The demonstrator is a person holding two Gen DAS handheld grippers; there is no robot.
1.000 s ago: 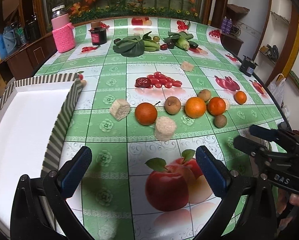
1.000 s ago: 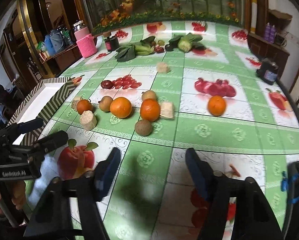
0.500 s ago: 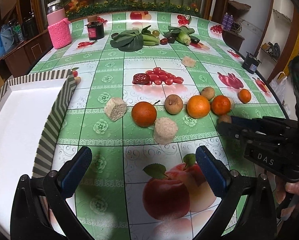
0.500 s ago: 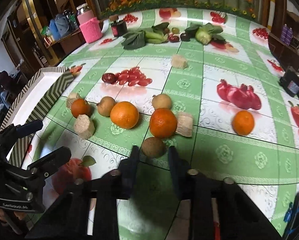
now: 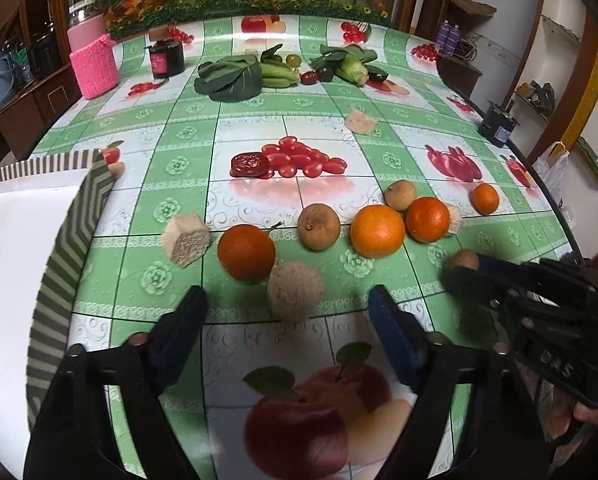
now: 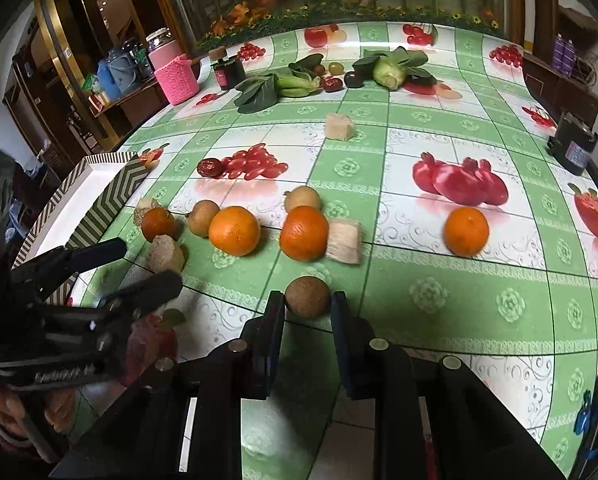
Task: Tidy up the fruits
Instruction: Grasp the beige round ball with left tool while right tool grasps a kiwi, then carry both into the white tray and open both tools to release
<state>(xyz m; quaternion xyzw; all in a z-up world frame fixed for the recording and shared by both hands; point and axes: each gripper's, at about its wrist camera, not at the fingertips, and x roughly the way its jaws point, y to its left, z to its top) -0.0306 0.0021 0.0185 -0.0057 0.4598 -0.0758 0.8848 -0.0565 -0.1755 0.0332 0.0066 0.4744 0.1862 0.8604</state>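
A small brown round fruit (image 6: 307, 297) lies on the green fruit-print tablecloth, and my right gripper (image 6: 307, 305) has narrowed around it, a finger close on each side. It also shows in the left wrist view (image 5: 463, 260) at the right gripper's tips. My left gripper (image 5: 287, 312) is open and empty, just short of a beige fuzzy ball (image 5: 296, 292) and an orange (image 5: 246, 251). More oranges (image 6: 234, 231) (image 6: 303, 233) (image 6: 466, 231) and brown fruits (image 6: 302, 198) lie in a row. The white tray (image 5: 15, 264) with striped rim sits at the left.
Beige sponge-like blocks (image 5: 186, 239) (image 6: 343, 241) (image 6: 339, 126) lie among the fruit. Red dates and cherry tomatoes (image 5: 291, 159) sit mid-table. Leafy greens (image 5: 235, 76), a dark jar (image 5: 166, 58) and a pink-sleeved bottle (image 5: 93, 62) stand at the back. A black device (image 6: 575, 146) sits at the right edge.
My right gripper moved forward to the brown fruit and its fingers narrowed around it. My left gripper moved forward toward the beige ball and stayed open.
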